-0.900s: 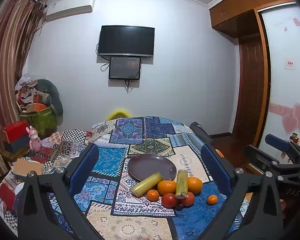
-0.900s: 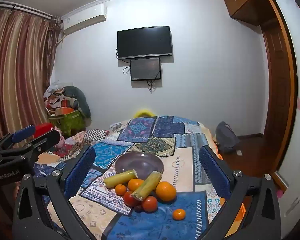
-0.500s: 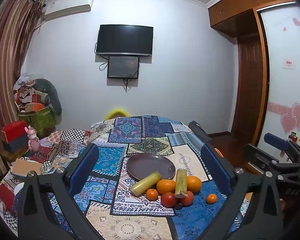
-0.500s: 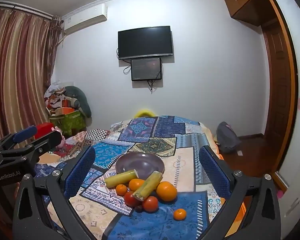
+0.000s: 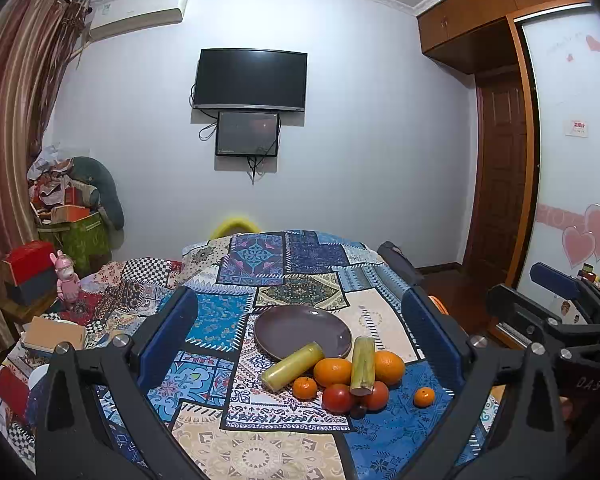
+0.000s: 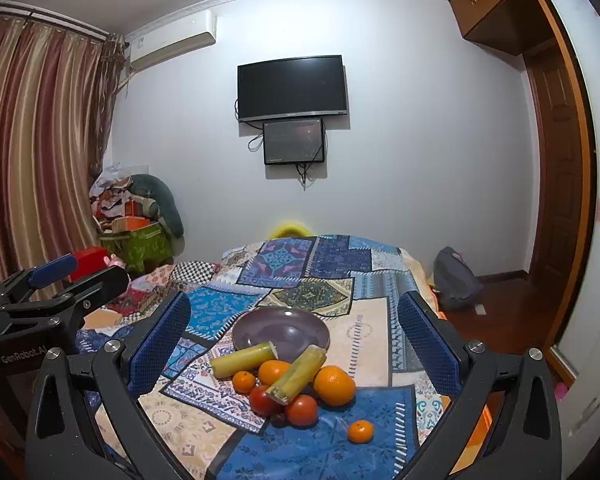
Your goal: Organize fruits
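Ahead of the left tool, the plate is smooth and slightly glossy, like glazed ceramic, and rests on a matt printed patchwork cloth over the bed; just nearer the tool, the oranges have dimpled, faintly shiny peel, the tomatoes a taut glossy skin, and the cane pieces a waxy, streaked rind. Each tool has matt black plastic arms with bright metal screws, and the pads of the right tool are blue with a fine rough grid texture. Far beyond, the curtain is sheeny striped fabric, the wardrobe polished wood, and the TV glossy black.
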